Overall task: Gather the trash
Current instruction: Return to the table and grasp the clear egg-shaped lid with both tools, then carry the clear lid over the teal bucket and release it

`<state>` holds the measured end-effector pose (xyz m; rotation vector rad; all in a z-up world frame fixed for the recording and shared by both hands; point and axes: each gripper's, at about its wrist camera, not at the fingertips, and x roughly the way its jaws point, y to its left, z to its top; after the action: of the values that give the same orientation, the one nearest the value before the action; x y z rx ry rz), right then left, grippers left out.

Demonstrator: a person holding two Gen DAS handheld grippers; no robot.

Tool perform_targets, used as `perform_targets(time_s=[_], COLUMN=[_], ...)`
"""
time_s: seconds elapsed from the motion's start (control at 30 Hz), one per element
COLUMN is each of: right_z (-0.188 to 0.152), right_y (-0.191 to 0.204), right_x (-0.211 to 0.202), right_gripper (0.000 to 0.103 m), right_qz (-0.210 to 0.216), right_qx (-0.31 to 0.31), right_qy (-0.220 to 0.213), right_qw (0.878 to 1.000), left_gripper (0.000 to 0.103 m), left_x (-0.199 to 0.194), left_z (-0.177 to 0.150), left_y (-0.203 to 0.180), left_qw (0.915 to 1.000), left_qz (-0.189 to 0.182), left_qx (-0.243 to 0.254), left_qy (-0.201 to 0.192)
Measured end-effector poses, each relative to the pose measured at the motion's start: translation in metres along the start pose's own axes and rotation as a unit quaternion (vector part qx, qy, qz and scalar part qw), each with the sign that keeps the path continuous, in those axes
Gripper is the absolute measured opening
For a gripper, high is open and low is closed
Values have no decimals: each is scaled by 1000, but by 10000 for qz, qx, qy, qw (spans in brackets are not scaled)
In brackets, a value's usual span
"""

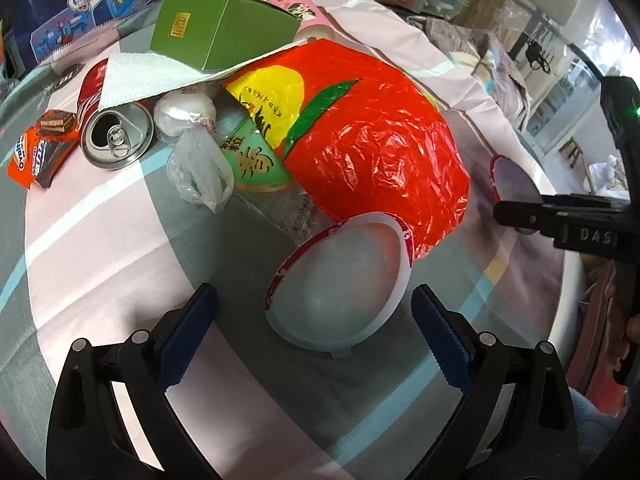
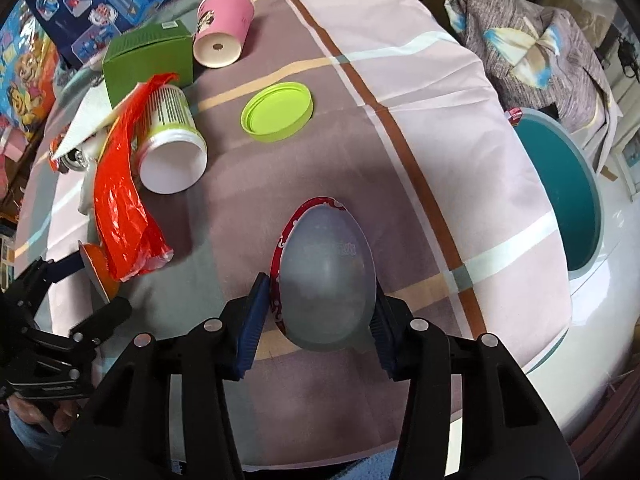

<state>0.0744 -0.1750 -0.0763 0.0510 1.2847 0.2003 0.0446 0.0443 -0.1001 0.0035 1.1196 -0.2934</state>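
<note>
My right gripper (image 2: 318, 316) is shut on a translucent round lid with a red rim (image 2: 326, 276), held edge-on above the tablecloth; the lid also shows in the left wrist view (image 1: 514, 186) at the right gripper's tip. My left gripper (image 1: 314, 334) is open, its jaws either side of a second red-rimmed plastic lid (image 1: 340, 284) that leans against a crumpled red plastic bag (image 1: 372, 136). The trash pile holds an open can (image 1: 118, 134), a snack wrapper (image 1: 40, 148), a green box (image 1: 216, 30), a napkin (image 1: 140, 76) and a clear bag (image 1: 200, 168).
A pink paper cup (image 2: 222, 28), a green lid (image 2: 278, 112) and a white canister on its side (image 2: 172, 148) lie on the checked tablecloth (image 2: 420, 80). A teal bin (image 2: 568, 188) stands past the table's right edge. Toy boxes (image 2: 92, 0) line the back.
</note>
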Motion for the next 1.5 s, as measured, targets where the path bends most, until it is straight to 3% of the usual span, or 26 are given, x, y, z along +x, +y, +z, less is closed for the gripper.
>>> perform_targets(time_s=[0.07, 0.17, 0.2, 0.23, 0.53, 0.83, 1.17, 1.5], right_z=[-1, -3, -4, -4, -1, 4, 16, 21], right_y=[-1, -2, -2, -2, -14, -36, -98, -201], right_x=[0, 0, -1, -1, -15, -33, -71, -103], right_gripper=[46, 46, 46, 45, 45, 45, 45, 46], right_qz=[72, 125, 128, 145, 326, 478, 503, 287], right_qx=[57, 91, 110, 117, 235, 430, 957, 1727], right_qy=[15, -3, -13, -25, -221, -446, -982, -1490], right_qw=[10000, 9999, 9999, 9998, 9989, 9969, 9893, 9732], left_gripper=[93, 73, 60, 57, 56, 56, 57, 57], left_x=[1, -1, -2, -3, -32, -64, -65, -20], left_z=[0, -1, -1, 0, 5, 25, 75, 139], left_y=[-3, -7, -7, -6, 4, -15, -77, -174], left_qw=[10000, 9995, 9994, 9995, 9995, 9988, 9965, 9894], left_qz=[55, 226, 252, 247, 135, 23, -330, -801], left_qx=[72, 191, 193, 166, -195, -77, 528, 1195], left_qy=[-31, -101, -113, -114, -210, -478, -552, -181])
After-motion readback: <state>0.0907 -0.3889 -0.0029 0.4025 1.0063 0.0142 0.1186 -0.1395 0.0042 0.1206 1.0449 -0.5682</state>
